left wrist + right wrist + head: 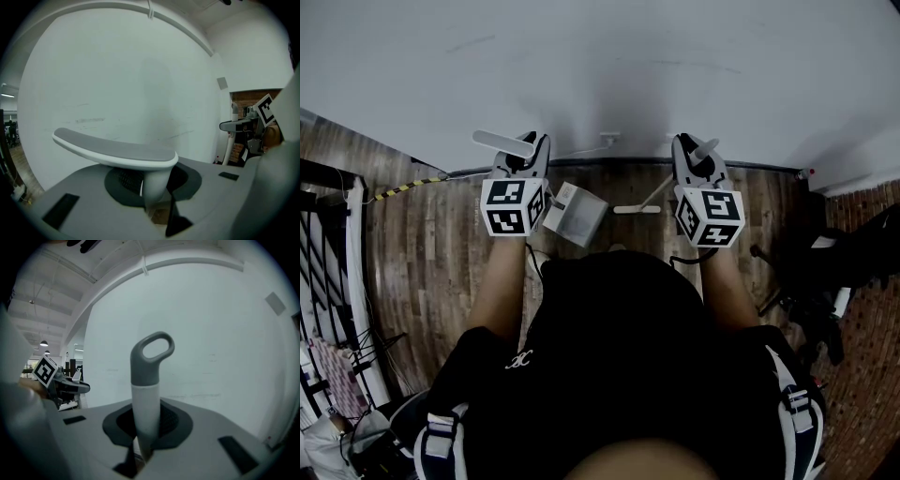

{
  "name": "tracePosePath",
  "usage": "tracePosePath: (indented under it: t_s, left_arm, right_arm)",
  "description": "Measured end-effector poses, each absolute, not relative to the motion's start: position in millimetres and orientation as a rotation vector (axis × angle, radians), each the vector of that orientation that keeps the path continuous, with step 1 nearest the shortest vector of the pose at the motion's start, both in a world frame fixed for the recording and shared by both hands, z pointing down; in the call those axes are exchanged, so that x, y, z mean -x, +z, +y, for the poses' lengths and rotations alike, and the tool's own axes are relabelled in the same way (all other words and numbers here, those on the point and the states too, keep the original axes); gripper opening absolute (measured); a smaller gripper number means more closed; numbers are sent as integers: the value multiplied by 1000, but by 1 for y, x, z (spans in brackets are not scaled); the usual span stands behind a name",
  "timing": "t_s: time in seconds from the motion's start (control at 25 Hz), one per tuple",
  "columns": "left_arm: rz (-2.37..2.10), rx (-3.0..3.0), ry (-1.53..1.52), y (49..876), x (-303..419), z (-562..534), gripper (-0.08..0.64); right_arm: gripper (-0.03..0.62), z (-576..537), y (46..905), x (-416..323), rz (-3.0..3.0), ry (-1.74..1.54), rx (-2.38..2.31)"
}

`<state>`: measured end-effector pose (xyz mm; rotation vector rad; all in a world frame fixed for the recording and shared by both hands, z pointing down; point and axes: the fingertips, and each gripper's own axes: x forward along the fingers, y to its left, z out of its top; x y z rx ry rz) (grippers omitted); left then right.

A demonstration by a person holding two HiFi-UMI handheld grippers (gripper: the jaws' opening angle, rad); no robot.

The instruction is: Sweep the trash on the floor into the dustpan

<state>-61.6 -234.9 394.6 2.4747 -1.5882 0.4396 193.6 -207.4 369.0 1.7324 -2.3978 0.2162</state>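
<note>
Below, a white wall (600, 66) meets a wood floor (431, 262). Near the wall's foot, the dustpan (577, 216) sits low, just right of the left gripper (518, 153). That gripper's jaws clench the dustpan's upright stem (154, 180), right under its flat top grip. Beside the dustpan is the broom (639, 208), its looped handle (146, 380) rising through the right gripper (696, 157), which is clamped on it.

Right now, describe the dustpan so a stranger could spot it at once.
Find the white wall and the wood floor at its foot. On that floor, just right of the left gripper, sits the dustpan, its handle clamped in that gripper. It is a pale, boxy scoop, unlike the broom, whose head is a thin flat bar beside it.
</note>
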Motion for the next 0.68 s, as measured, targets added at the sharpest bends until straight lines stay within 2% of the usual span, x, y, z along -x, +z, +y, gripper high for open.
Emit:
tracePosePath:
  t_s: [0.68]
  left_arm:
    - [-1581, -2439, 415, 399, 64, -234, 83]
  right_arm:
    - [41, -207, 376, -192, -2406, 268, -1705]
